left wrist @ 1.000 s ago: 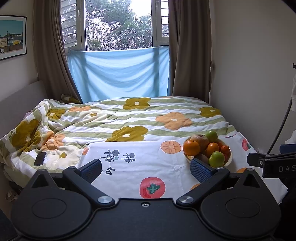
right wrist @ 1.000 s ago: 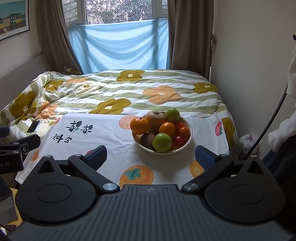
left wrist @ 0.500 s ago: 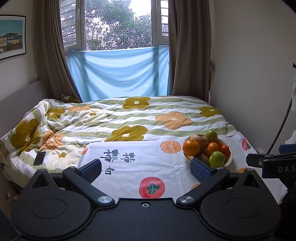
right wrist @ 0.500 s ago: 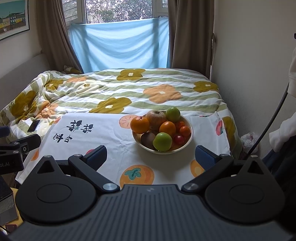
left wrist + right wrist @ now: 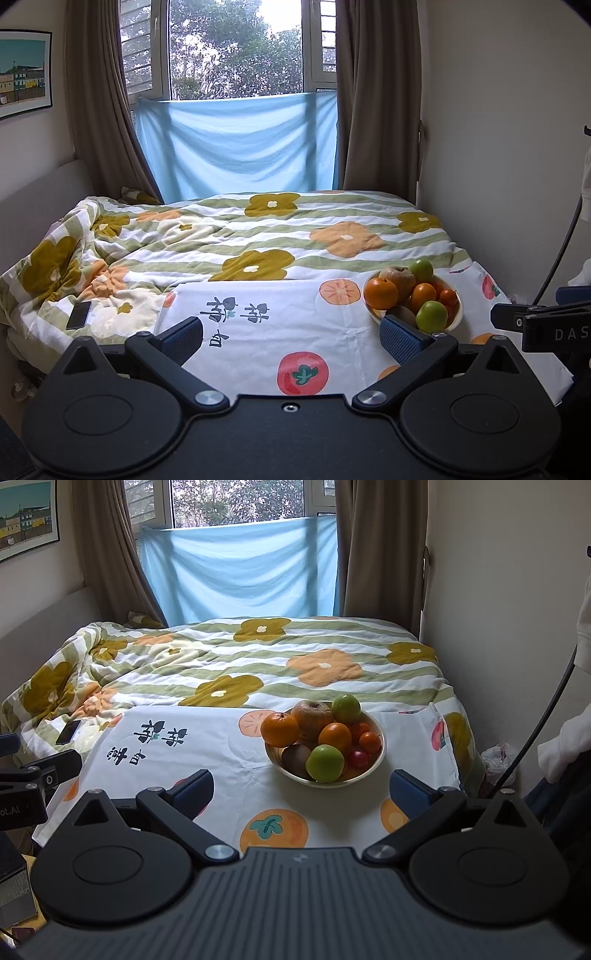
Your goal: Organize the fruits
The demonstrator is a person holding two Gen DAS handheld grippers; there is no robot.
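A shallow metal bowl [image 5: 371,767] heaped with several fruits stands on a white fruit-print cloth [image 5: 229,746]. On top lie an orange [image 5: 279,729], a brownish apple [image 5: 312,717], two green apples [image 5: 325,763] and small red fruits. My right gripper [image 5: 300,794] hovers open just in front of the bowl, nothing between its blue pads. In the left wrist view the bowl [image 5: 457,309] sits right of centre, and my left gripper [image 5: 291,335] is open and empty over the cloth [image 5: 258,332], its right pad near the bowl's front.
The cloth covers a low surface against a bed with a flowered quilt [image 5: 240,657]. A phone [image 5: 68,732] lies on the quilt at left. A wall stands close on the right, with a cable [image 5: 535,720] and a white sleeve [image 5: 561,749]. Curtains and window are behind.
The right gripper has drifted slightly forward and lower toward the bowl. The left gripper has hardly moved. Both stay open.
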